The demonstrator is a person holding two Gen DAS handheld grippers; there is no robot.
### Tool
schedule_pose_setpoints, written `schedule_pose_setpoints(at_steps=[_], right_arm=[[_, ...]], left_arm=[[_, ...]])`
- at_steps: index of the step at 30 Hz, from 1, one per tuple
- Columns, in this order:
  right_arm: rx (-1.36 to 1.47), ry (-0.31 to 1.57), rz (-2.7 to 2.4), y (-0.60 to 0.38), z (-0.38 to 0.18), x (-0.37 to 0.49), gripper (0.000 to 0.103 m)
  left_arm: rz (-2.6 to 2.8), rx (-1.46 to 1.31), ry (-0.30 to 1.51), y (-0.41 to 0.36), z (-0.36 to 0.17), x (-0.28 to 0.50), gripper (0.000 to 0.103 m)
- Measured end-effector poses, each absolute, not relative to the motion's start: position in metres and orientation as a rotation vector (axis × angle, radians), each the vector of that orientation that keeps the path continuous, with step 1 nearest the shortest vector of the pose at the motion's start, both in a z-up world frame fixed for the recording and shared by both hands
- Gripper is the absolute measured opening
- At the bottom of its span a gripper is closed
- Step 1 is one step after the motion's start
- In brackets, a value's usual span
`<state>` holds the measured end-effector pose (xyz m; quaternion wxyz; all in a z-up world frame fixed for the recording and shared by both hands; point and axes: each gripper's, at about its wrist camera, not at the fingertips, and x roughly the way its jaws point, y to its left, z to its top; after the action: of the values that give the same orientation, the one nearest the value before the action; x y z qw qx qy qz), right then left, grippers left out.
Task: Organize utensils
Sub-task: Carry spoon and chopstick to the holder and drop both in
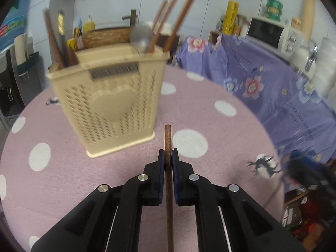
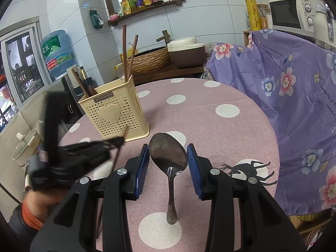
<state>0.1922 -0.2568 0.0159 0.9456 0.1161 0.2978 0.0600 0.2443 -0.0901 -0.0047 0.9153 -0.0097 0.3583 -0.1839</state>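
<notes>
- The left gripper [image 1: 168,157] is clamped on a slim dark-brown wooden chopstick [image 1: 168,138], its blue pads pressed to either side of the stick. The stick's blunt end pokes forward past the fingertips and the rest runs back under the camera.
- The cream perforated plastic utensil holder with a raised heart on its front [image 1: 109,105] stands upright on the pink tablecloth with white polka dots [image 1: 210,113], ahead and to the left of that gripper. It already holds several wooden chopsticks [image 1: 168,10] and a metal spoon [image 1: 141,38] in its right half, and darker utensils in its left.
- To do this step well, I judge the chopstick should be tipped more upright and carried above the rim before lowering, aimed at the side where the other chopsticks stand. The grip must stay firm, since a thin round stick can swivel between flat pads.
- The left-wrist view is smeared, which suggests that hand is moving. In the right-wrist view the left gripper [image 2: 124,138] shows as a dark blur low beside the holder [image 2: 113,113], with the chopstick [image 2: 120,147] slanting up toward it.
- The right gripper [image 2: 168,153] hangs just above the table with its jaws wide apart, nothing held. It points forward and slightly downward.
- A tarnished oval-bowled metal spoon [image 2: 169,153] lies flat on the cloth between those fingers, bowl forward, handle toward the camera. For a clean pickup I would close on the narrow neck or handle, not the wide bowl.
</notes>
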Motion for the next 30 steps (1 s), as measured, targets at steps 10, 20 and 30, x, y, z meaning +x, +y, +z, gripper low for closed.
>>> schedule_pose_setpoints(at_steps=[10, 20, 30], right_arm=[[0.222, 0.598, 0.151, -0.245, 0.021, 0.190, 0.038], [0.201, 0.589, 0.187, -0.227, 0.026, 0.190, 0.037], [0.191, 0.584, 0.200, -0.216, 0.029, 0.191, 0.037]], left_arm=[[-0.336, -0.088, 0.552, -0.024, 0.053, 0.197, 0.008], [-0.297, -0.135, 0.502, 0.006, 0.061, 0.186, 0.008], [-0.290, -0.141, 0.462, 0.011, 0.069, 0.184, 0.008]])
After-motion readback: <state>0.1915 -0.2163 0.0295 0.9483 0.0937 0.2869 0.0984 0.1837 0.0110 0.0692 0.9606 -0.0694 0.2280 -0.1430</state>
